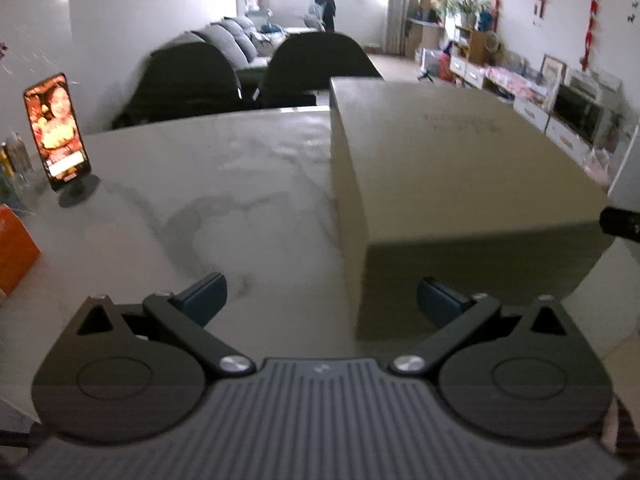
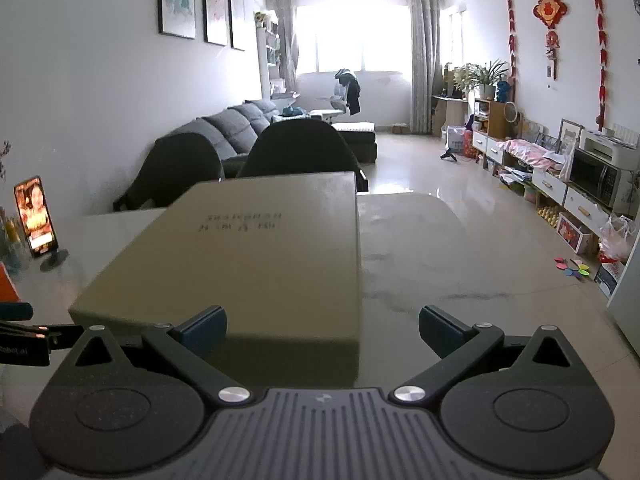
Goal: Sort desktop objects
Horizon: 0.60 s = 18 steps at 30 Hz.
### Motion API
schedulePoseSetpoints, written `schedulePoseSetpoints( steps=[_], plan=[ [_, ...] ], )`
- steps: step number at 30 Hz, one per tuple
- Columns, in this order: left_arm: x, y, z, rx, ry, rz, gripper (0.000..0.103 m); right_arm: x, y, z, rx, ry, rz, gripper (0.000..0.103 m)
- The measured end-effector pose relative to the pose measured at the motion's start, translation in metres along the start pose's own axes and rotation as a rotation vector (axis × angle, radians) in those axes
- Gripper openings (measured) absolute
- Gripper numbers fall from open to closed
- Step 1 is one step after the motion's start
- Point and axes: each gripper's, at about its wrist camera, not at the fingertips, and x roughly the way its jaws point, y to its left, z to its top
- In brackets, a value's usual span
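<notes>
A large closed box [image 1: 460,168] fills the middle of the desk [image 1: 224,184] and blocks any straight pass across it. Left of the box the marble lies bare up to a phone on a stand [image 1: 56,132] and an orange carton [image 1: 14,252] at the edge. Right of the box a bare strip of desk runs to the far edge, and two dark chair backs [image 2: 300,148] stand behind.

A long living room with white walls [image 2: 100,92] and a glossy pale floor [image 2: 420,160]. Bright daylight floods through the far window [image 2: 352,36], flanked by grey curtains [image 2: 424,60]. A grey sofa [image 2: 232,128] lines the left wall under three framed pictures [image 2: 208,6]. Two dark chairs [image 2: 296,152] stand behind the marble table [image 1: 208,184]. Low white cabinets [image 2: 560,188] and red hangings [image 2: 550,20] fill the right side
</notes>
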Motion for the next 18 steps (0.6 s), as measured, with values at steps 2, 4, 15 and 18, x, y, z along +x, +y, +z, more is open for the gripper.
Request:
schedulePoseSetpoints(
  steps=[2,4,15,18],
  plan=[
    [0.007,-0.001,-0.001,0.001,0.011,-0.008,0.103,0.001,0.001,-0.004,-0.013,0.007,-0.004,0.103],
    [0.01,-0.002,-0.001,-0.01,0.009,-0.022,0.103,0.003,0.005,-0.009,-0.029,0.017,-0.01,0.103],
    [0.024,0.005,-0.004,-0.091,0.002,-0.121,0.103,0.02,0.002,-0.017,-0.018,0.028,0.019,0.103],
    [0.03,0.005,-0.004,-0.1,-0.006,-0.11,0.103,0.023,-0.001,-0.015,-0.011,0.026,0.038,0.103]
  ],
)
